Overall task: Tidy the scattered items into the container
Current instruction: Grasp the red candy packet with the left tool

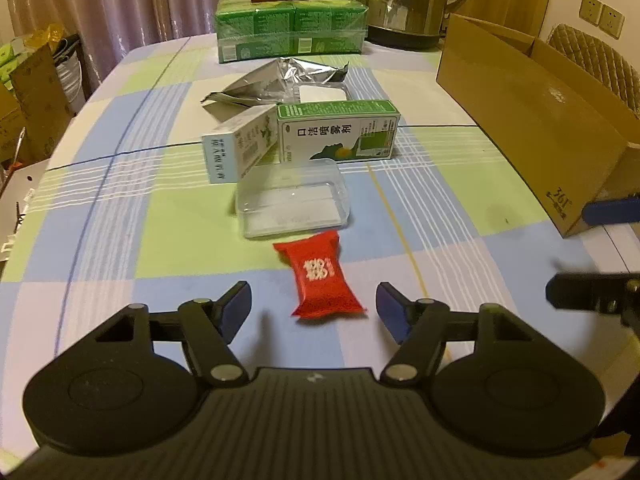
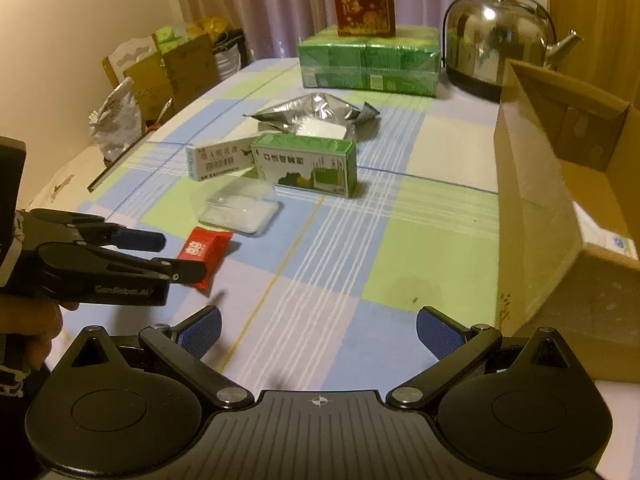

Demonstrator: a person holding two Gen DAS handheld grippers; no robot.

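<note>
A red candy packet (image 1: 324, 276) lies on the checked tablecloth, between the blue pads of my left gripper (image 1: 314, 300). The pads stand apart on either side and do not touch it. In the right wrist view the left gripper (image 2: 176, 256) hangs low over the same packet (image 2: 204, 248). My right gripper (image 2: 318, 320) is open over bare cloth with nothing between its fingers. The open cardboard box (image 1: 520, 120) stands along the table's right side (image 2: 532, 184). Beyond the packet lie a clear plastic box (image 1: 292, 200), a green-white carton (image 1: 340, 132), a white-blue carton (image 1: 236, 148) and a silver foil pouch (image 1: 280, 80).
At the table's far end stand a shrink-wrapped green pack (image 1: 292, 28) with a red box on top and a steel kettle (image 1: 404, 4). Cartons and bags are stacked on the floor past the left edge (image 2: 168, 68). A person's hand (image 2: 28, 320) holds the left gripper.
</note>
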